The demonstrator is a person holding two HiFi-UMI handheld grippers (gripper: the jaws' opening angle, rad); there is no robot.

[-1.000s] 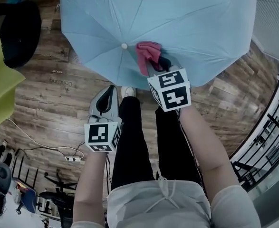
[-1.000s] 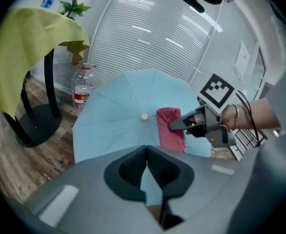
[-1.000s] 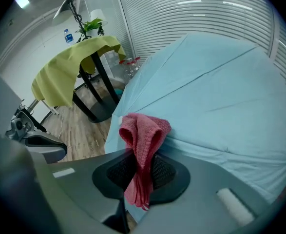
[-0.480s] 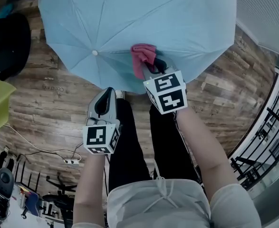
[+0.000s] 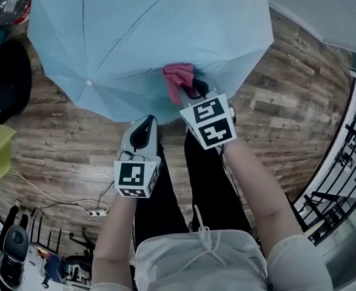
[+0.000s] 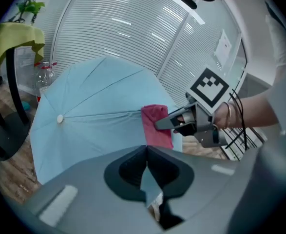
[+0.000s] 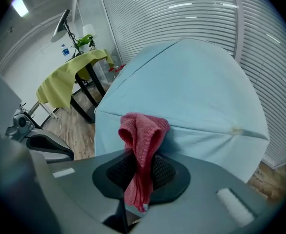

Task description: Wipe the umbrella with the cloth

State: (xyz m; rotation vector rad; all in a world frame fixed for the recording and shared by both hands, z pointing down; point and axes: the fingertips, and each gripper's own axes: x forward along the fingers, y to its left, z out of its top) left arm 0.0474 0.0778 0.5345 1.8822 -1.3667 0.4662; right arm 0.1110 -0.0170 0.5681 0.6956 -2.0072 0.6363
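Light blue open fabric umbrella is canopy-up over the wood plank floor, just ahead of the person's legs. Its canopy looks thin and taut, likely light and prone to roll and give under pressure, so it is best steadied at the rim. Pink terry cloth is soft and floppy, bunched on the canopy near the front edge and pinched by the right hand-held gripper. Left hand-held gripper is pressed together on what looks like a sliver of canopy rim.

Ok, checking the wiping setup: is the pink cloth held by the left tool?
No, the pink cloth is clamped in the right tool, against the blue umbrella.
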